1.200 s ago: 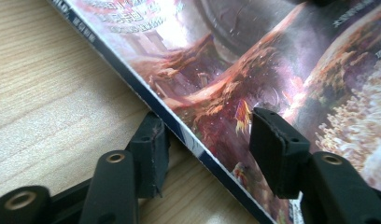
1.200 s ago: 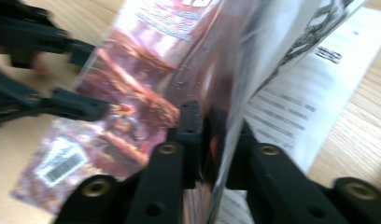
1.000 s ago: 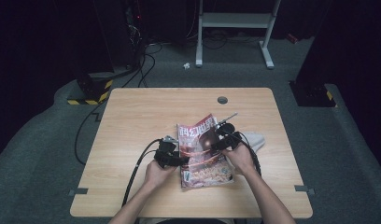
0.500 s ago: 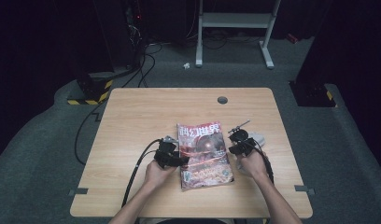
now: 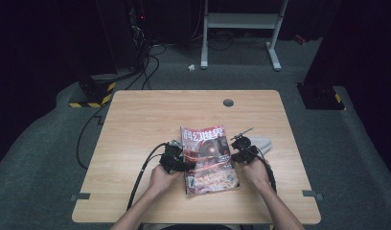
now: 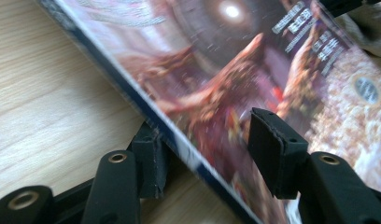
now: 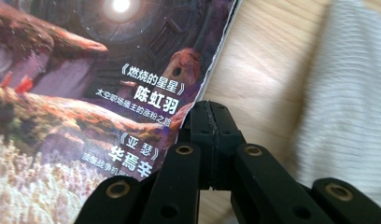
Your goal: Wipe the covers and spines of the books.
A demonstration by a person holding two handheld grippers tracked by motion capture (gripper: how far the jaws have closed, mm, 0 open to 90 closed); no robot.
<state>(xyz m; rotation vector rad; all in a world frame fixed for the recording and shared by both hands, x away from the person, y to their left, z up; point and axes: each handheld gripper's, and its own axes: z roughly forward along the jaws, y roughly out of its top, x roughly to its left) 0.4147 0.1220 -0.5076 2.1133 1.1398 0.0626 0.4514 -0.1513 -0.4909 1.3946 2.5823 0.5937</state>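
Magazine [image 5: 208,158] lies closed, cover up, on the table [image 5: 136,120], near its front edge. Left gripper [image 6: 202,149]: fingers spread, straddling the magazine's spine edge, one below it and one over the cover, no pinch evident. Right gripper [image 7: 211,122]: fingers pressed together, nothing between them, tips at the magazine's free edge. A grey cloth [image 5: 265,143] lies just beyond. Judgement: closing appears done; lifting or moving the magazine is not yet begun.
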